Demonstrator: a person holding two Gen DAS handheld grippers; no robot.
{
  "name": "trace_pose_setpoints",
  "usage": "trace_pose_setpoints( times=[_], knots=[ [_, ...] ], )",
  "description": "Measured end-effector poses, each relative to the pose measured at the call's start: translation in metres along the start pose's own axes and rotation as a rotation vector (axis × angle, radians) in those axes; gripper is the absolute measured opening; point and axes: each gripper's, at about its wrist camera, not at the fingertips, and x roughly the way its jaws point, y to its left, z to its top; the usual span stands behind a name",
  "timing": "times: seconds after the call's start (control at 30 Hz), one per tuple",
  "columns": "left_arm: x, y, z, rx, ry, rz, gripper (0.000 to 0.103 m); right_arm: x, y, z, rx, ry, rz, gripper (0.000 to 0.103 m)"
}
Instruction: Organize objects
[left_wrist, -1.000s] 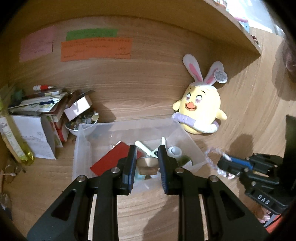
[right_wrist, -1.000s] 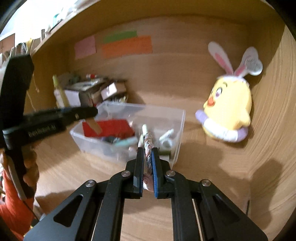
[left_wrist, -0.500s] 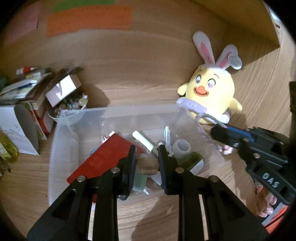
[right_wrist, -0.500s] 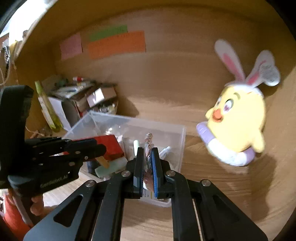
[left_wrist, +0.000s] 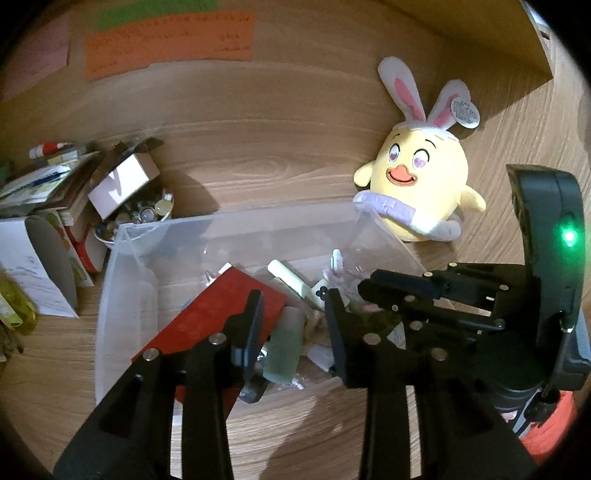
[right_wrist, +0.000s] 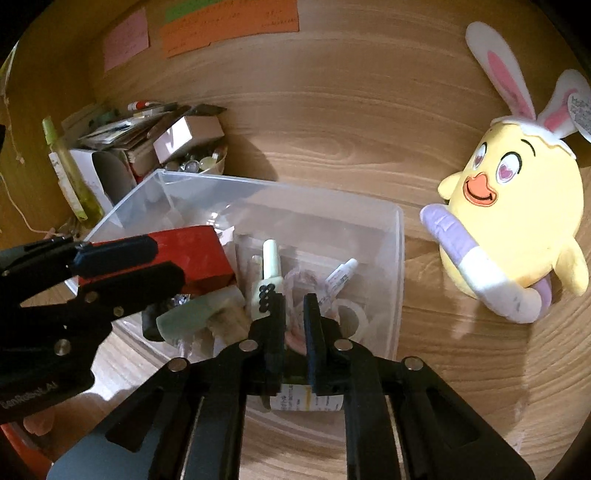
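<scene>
While the left hand-held gripper (left_wrist: 293, 325) has just spread, empty, the right hand-held gripper (right_wrist: 294, 317) pinches a beaded string (right_wrist: 295, 334) above the clear plastic bin (right_wrist: 399, 236).

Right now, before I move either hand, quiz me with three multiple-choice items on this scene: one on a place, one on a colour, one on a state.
1. Where is the plush chick relative to the clear bin?
A inside it
B outside it, on the wooden surface
C under it

2. The biggest flat item in the bin is:
A blue
B red
C white

3. The bin is:
A lidded
B upside down
C open-topped, with things in it

Answers:
1 B: the chick sits on the wood past the bin's wall.
2 B: the red box shows red in both views.
3 C: no lid covers the bin, and markers lie inside.
</scene>
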Motion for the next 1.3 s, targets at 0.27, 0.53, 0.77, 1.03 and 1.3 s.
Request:
trace_pose_setpoints(
  times=[0.27, 0.53, 0.77, 1.03, 1.3],
  knots=[
    [-0.027, 0.0, 0.001, -0.007, -0.062, 0.008, 0.052, -0.022, 0.003, -0.001, -0.015, -0.036, -0.009, 0.03],
    [-0.051, -0.003, -0.009, 0.007, -0.098, 0.031, 0.066, -0.057, 0.008, -0.008, -0.02, -0.099, -0.01, 0.042],
    [-0.071, -0.002, -0.024, 0.005, -0.137, 0.063, 0.084, -0.082, 0.016, -0.021, -0.031, -0.149, -0.012, 0.062],
    [-0.084, 0.001, -0.046, 0.009, -0.161, 0.109, 0.093, -0.102, 0.024, -0.045, -0.018, -0.206, 0.004, 0.083],
    [-0.088, 0.002, -0.068, 0.0, -0.162, 0.118, 0.095, -0.099, 0.026, -0.063, 0.002, -0.193, 0.021, 0.083]
  ],
)
